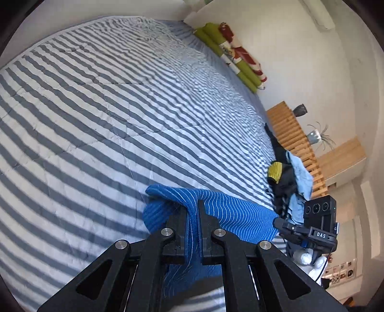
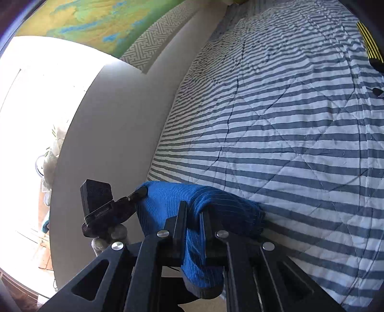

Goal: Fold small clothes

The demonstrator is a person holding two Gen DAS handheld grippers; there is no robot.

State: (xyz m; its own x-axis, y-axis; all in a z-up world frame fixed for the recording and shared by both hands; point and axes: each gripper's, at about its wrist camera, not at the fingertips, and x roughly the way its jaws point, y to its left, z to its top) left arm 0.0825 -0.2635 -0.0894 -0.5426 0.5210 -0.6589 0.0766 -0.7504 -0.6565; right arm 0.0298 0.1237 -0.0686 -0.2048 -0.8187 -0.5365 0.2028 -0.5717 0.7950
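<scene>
Black linkage arms fill the lower part of each wrist view, and both grippers are clamped on one blue garment with thin white stripes (image 1: 230, 211). Left gripper (image 1: 193, 211): its two fingers are closed with a fold of the blue cloth pinched between them; the cloth runs down between the arms and is cut off by the linkage. Right gripper (image 2: 193, 213): same condition, fingers closed on a fold, with the garment's lower edge hanging down between the arms. The garment is held stretched between the two grippers just above the striped quilt (image 1: 108, 108) near its edge; whether it touches the quilt cannot be told.

Left view only: the right gripper's body and camera block at the garment's far end, a pile of dark, yellow and light-blue clothes (image 1: 290, 182) on the quilt beside a wooden slatted headboard (image 1: 292, 134), a rolled green and red item (image 1: 235, 52) against the wall, and two small pots.

Right view only: the left gripper's body gripping the opposite end, a blown-out bright window (image 2: 36, 120) and a green wall hanging (image 2: 100, 21). A yellow-striped dark item (image 2: 370, 45) is cut off at the frame edge.
</scene>
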